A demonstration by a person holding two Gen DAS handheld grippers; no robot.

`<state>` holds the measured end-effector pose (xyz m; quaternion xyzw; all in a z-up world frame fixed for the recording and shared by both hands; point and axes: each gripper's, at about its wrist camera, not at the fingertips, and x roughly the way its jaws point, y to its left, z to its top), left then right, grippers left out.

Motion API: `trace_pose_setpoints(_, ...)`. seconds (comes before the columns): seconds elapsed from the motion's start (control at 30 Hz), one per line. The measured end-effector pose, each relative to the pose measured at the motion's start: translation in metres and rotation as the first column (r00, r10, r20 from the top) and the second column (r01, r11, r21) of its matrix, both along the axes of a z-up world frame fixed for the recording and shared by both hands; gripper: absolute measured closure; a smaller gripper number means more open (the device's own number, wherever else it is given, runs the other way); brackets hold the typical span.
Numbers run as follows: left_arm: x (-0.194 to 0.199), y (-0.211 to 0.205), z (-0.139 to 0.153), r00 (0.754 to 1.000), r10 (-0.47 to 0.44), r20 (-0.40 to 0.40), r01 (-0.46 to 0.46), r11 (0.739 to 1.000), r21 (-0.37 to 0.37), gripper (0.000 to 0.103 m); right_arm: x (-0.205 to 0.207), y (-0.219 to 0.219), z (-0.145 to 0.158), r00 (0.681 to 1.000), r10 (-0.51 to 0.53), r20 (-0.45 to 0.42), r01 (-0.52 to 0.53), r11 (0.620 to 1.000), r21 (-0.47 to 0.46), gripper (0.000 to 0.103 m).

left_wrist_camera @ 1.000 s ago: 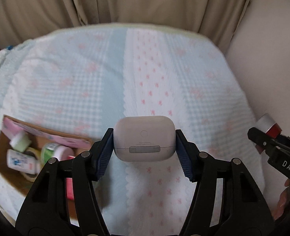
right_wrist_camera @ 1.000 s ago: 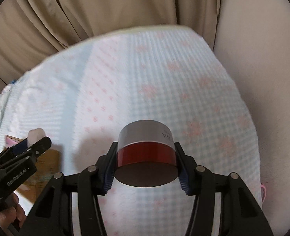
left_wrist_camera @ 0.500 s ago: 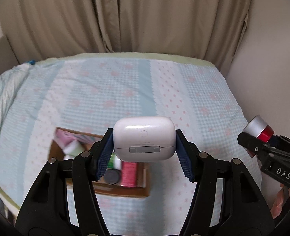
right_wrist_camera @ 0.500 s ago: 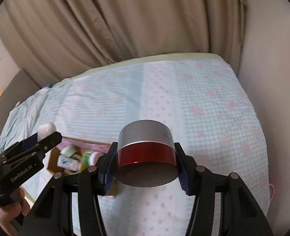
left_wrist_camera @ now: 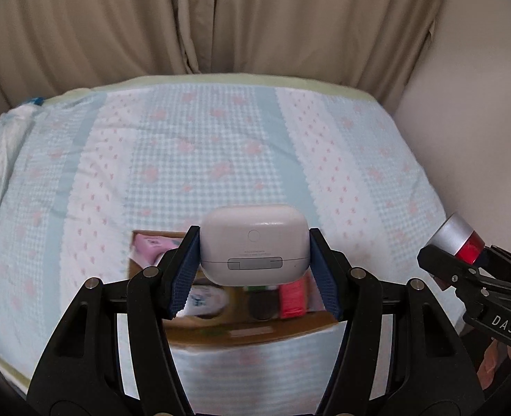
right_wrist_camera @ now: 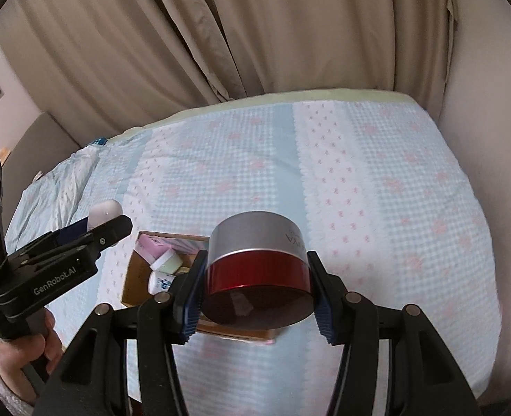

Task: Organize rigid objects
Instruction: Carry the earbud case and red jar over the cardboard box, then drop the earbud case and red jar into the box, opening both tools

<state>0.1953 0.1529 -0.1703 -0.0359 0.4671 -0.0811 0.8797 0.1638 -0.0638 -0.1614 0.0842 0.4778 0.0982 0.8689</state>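
Note:
My left gripper (left_wrist_camera: 254, 267) is shut on a white earbud case (left_wrist_camera: 253, 244) and holds it above a cardboard box (left_wrist_camera: 241, 332) on the bed. My right gripper (right_wrist_camera: 257, 284) is shut on a red jar with a silver lid (right_wrist_camera: 258, 263), also above the box (right_wrist_camera: 130, 284). The box holds a pink packet (left_wrist_camera: 148, 246), a white bottle (left_wrist_camera: 205, 298), a red item (left_wrist_camera: 291, 300) and a dark cap (left_wrist_camera: 260, 303). The right gripper with the jar (left_wrist_camera: 458, 239) shows at the right of the left wrist view. The left gripper with the case (right_wrist_camera: 104, 211) shows at the left of the right wrist view.
The bed (left_wrist_camera: 220, 159) has a light blue and white cover with pink flowers. Beige curtains (left_wrist_camera: 220, 17) hang behind it. A wall (left_wrist_camera: 480, 104) runs along the bed's right side. A grey headboard (right_wrist_camera: 44, 135) stands at the far left.
Both grippers have risen and pulled back from the bed with their objects still held. The box has come from the left to lie under both grippers.

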Motion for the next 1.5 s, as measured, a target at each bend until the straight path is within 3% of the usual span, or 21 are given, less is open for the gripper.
trace_pose_setpoints(0.2, 0.025, 0.039, -0.038, 0.994, -0.084, -0.076, 0.087, 0.995, 0.037, 0.046, 0.008, 0.051, -0.030, 0.993, -0.073, -0.088, 0.074, 0.997, 0.016, 0.053)
trace_pose_setpoints(0.4, 0.047, 0.054, -0.082, 0.980, -0.135, -0.149, 0.146, 0.987, 0.069, 0.046, 0.016, 0.092, -0.071, 0.984, -0.033, -0.174, 0.030, 0.999, -0.021, 0.053)
trace_pose_setpoints(0.53, 0.059, 0.051, -0.112, 0.967, -0.159, -0.200, 0.178, 0.981, 0.079, 0.046, 0.021, 0.116, -0.103, 0.976, 0.045, -0.215, -0.064, 0.995, -0.081, 0.053)
trace_pose_setpoints(0.67, 0.072, 0.041, -0.144, 0.946, -0.197, -0.259, 0.227, 0.970, 0.090, 0.046, 0.028, 0.134, -0.140, 0.957, 0.116, -0.266, -0.146, 0.985, -0.094, 0.053)
trace_pose_setpoints(0.9, 0.096, 0.029, -0.200, 0.911, -0.231, -0.342, 0.276, 0.957, 0.091, 0.046, 0.035, 0.145, -0.200, 0.931, 0.151, -0.332, -0.185, 0.980, -0.073, 0.053)
trace_pose_setpoints(1.13, 0.093, 0.011, -0.219, 0.856, -0.335, -0.395, 0.405, 0.908, 0.109, 0.045, 0.036, 0.153, -0.219, 0.924, 0.187, -0.332, -0.232, 0.968, -0.100, 0.053)
trace_pose_setpoints(1.17, 0.093, 0.010, -0.219, 0.848, -0.339, -0.407, 0.409, 0.908, 0.096, 0.038, 0.035, 0.154, -0.219, 0.925, 0.191, -0.327, -0.236, 0.966, -0.104, 0.053)
trace_pose_setpoints(1.2, 0.094, 0.011, -0.217, 0.846, -0.341, -0.411, 0.407, 0.910, 0.082, 0.013, 0.034, 0.155, -0.219, 0.925, 0.196, -0.326, -0.241, 0.965, -0.102, 0.053)
trace_pose_setpoints(1.23, 0.094, 0.011, -0.213, 0.847, -0.344, -0.406, 0.404, 0.912, 0.070, 0.000, 0.033, 0.154, -0.219, 0.924, 0.200, -0.326, -0.241, 0.966, -0.089, 0.051)
trace_pose_setpoints(1.3, 0.093, 0.014, -0.203, 0.854, -0.354, -0.381, 0.400, 0.915, 0.047, 0.000, 0.029, 0.151, -0.215, 0.934, 0.202, -0.296, -0.231, 0.971, -0.068, 0.023)
trace_pose_setpoints(1.33, 0.093, 0.017, -0.199, 0.859, -0.353, -0.372, 0.396, 0.917, 0.046, 0.000, 0.027, 0.150, -0.211, 0.940, 0.203, -0.274, -0.229, 0.971, -0.066, 0.000)
trace_pose_setpoints(1.5, 0.088, 0.030, -0.184, 0.875, -0.328, -0.356, 0.366, 0.929, 0.045, 0.000, 0.015, 0.145, -0.200, 0.945, 0.189, -0.265, -0.223, 0.970, -0.102, 0.000)
